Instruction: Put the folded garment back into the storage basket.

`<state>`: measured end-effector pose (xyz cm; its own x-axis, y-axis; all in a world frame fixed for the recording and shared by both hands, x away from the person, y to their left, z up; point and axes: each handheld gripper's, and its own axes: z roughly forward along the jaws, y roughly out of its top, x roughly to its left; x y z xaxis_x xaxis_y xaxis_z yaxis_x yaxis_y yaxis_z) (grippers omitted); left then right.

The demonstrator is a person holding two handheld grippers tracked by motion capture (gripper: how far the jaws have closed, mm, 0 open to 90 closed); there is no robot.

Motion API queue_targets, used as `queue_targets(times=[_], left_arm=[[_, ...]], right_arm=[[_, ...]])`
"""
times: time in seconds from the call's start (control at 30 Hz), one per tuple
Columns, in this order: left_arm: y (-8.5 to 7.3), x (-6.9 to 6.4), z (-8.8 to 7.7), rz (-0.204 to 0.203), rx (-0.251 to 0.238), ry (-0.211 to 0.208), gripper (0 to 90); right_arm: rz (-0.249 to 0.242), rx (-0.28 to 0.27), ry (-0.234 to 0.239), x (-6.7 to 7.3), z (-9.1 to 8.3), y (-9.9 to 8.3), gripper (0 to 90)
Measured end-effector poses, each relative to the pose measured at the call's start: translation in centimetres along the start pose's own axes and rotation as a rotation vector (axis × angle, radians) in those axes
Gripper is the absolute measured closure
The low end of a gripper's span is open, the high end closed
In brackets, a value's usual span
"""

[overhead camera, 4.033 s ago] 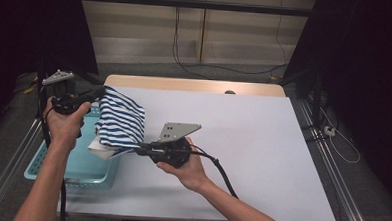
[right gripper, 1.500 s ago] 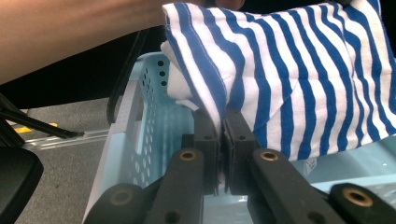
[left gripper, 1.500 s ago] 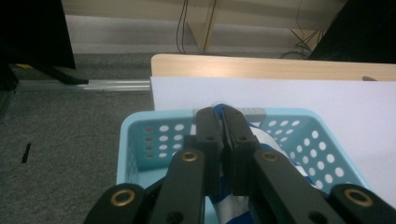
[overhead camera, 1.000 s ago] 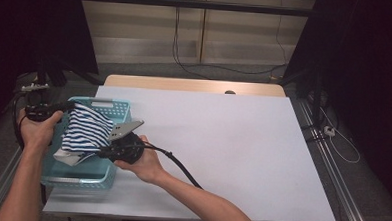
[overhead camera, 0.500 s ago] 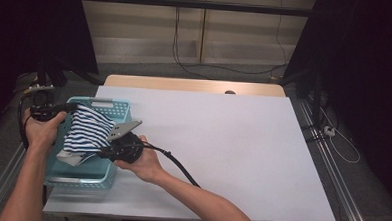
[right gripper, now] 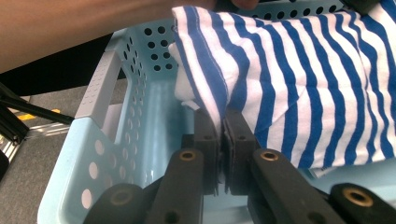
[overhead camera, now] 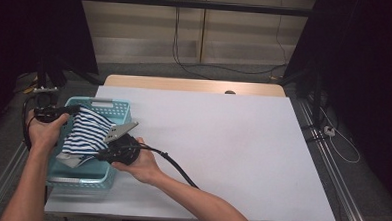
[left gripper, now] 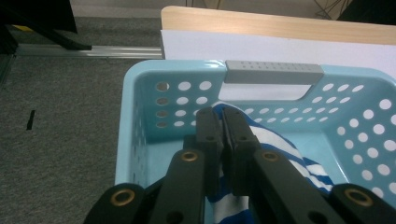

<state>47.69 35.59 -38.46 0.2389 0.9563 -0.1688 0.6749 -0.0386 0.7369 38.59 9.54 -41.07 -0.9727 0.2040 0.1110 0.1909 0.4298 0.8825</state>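
A blue-and-white striped cloth [overhead camera: 85, 132] hangs folded over a light blue plastic basket [overhead camera: 83, 175] at the table's left edge. My left gripper [overhead camera: 73, 109] is shut on the cloth's far upper corner, and the left gripper view shows the striped fabric [left gripper: 275, 142] pinched between the jaws of the left gripper [left gripper: 223, 114] above the basket's inside [left gripper: 154, 154]. My right gripper [overhead camera: 101, 154] is shut on the near edge. In the right gripper view the cloth [right gripper: 299, 79] spreads out from the right gripper [right gripper: 221, 116], over the basket wall [right gripper: 100, 140].
The basket has a grey handle [left gripper: 273, 73] on its far rim. It stands on a white sheet [overhead camera: 232, 152] that covers a wooden table [overhead camera: 185, 85]. Dark floor and a metal rail [overhead camera: 6, 167] lie left of the basket. Cables trail behind the table.
Since four seconds ago both hands have carried the cloth left from the table's edge to over the basket. In the last second it has sunk a little lower into it.
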Motion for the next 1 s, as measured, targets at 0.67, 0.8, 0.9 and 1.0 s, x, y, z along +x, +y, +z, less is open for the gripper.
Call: queue_targets(times=[0.67, 0.8, 0.9, 1.0], left_arm=[[-0.5, -0.8, 1.7, 0.051, 0.052, 0.034, 85.1], [-0.4, -1.2, 2.2, 0.063, 0.096, 0.051, 84.8], [-0.5, -1.4, 2.5, 0.075, 0.097, 0.066, 84.9], [-0.5, -1.4, 2.7, 0.05, 0.083, 0.094, 84.4]], right_arm=[[-0.001, 0.037, 0.037, 0.2, 0.7, -0.3, 84.1], [0.001, 0.047, 0.041, 0.3, 0.7, -0.2, 83.7], [-0.008, 0.053, 0.049, 0.3, 0.8, -0.2, 83.0], [-0.007, 0.064, 0.056, 0.4, 0.8, -0.1, 80.9]])
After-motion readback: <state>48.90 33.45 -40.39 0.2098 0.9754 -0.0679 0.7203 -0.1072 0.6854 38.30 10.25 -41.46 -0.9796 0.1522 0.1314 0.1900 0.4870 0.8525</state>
